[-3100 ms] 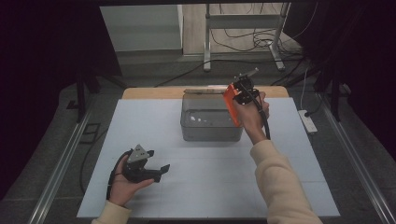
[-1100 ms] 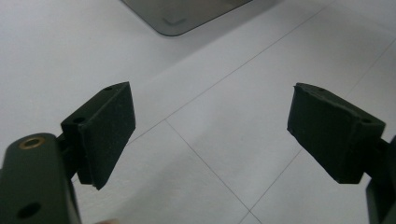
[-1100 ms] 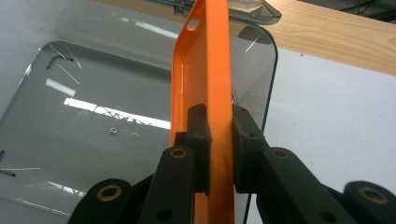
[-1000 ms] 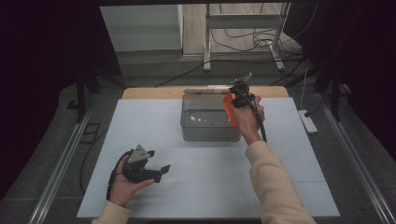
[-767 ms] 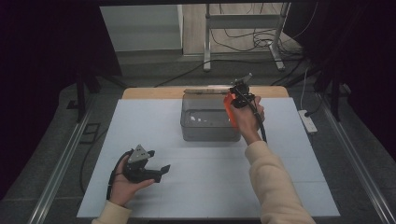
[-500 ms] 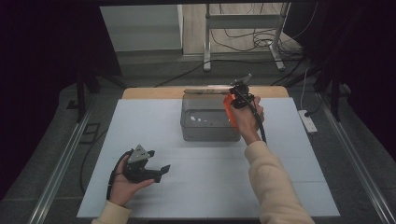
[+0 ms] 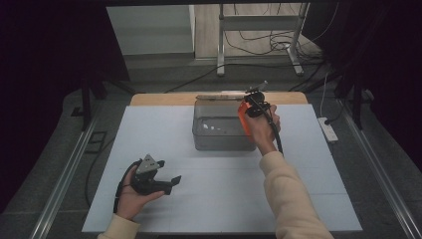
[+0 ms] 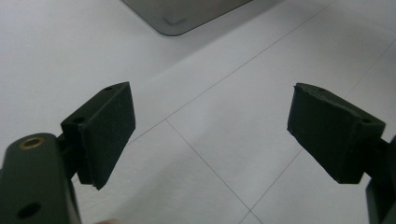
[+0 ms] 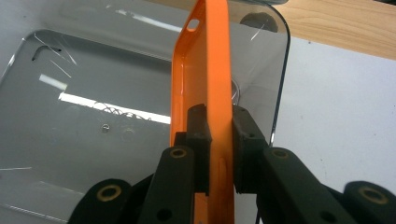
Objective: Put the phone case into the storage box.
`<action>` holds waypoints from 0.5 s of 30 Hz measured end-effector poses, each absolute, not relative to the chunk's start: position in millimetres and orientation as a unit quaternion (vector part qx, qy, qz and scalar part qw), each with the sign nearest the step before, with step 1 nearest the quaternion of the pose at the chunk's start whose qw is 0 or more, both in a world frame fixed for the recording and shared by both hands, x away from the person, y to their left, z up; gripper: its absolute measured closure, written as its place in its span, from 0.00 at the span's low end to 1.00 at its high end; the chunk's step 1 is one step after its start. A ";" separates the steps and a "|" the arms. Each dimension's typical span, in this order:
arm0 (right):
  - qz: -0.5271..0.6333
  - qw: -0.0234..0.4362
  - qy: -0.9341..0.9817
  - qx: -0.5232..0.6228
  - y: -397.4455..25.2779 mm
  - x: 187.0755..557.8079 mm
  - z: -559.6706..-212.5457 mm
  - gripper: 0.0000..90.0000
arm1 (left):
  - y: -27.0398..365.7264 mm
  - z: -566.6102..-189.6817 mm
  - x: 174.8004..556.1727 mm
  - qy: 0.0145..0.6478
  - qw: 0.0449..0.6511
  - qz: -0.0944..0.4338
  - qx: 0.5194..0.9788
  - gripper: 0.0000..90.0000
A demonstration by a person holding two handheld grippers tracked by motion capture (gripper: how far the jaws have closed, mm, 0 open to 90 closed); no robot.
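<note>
The orange phone case [image 9: 205, 74] is pinched edge-on between the jaws of my right gripper, standing over the clear plastic bin; but let me go across the table from my left.

My left hand [image 7: 130, 196] rests low on the white table [image 7: 149, 129], near its front left part, holding my left gripper [image 7: 169, 181], which points toward the right. In the left gripper view my left gripper [image 8: 210, 135] has its jaws spread wide with nothing between them, and beyond the pads [image 8: 109, 126] lie bare white table panels [image 8: 224, 116] with thin seams and a rounded corner of the bin [image 8: 187, 14].

The clear plastic bin [image 7: 219, 132] sits in the middle of the table toward the far edge, just in front of a strip of bare wood [image 7: 164, 98]. A few small pale marks show inside it; I cannot tell whether they are objects or reflections.

At the bin's right end, my right hand [image 7: 261, 129] holds my right gripper [image 7: 244, 113] raised, the phone case [image 7: 243, 115] at its tip. In the right gripper view my right gripper [image 9: 219, 140] clamps the case's lower part, and the bin [image 9: 93, 102] lies below with light streaks on its floor.

A white power strip [image 7: 328, 129] lies on the floor to the right of the table.
</note>
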State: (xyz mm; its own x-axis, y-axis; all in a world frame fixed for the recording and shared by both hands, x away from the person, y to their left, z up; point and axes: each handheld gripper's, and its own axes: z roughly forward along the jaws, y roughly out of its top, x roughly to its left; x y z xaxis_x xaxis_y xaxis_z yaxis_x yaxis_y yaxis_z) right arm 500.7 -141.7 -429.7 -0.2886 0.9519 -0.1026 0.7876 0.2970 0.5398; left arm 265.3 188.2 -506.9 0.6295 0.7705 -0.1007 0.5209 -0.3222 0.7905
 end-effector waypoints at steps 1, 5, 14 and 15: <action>0.196 0.208 0.778 0.559 -141.7 500.8 -430.1 0.89 | 188.0 -506.9 265.3 0.404 0.419 0.149 0.800 0.17; 0.195 0.207 0.778 0.560 -141.6 501.2 -432.5 0.89 | 188.1 -506.9 265.3 0.404 0.419 0.149 0.800 0.17; 0.190 0.209 0.778 0.561 -140.4 502.0 -436.4 0.89 | 188.1 -507.1 265.5 0.403 0.417 0.149 0.801 0.17; 0.188 0.211 0.778 0.561 -139.9 502.1 -436.8 0.89 | 187.9 -507.0 265.4 0.402 0.417 0.149 0.801 0.17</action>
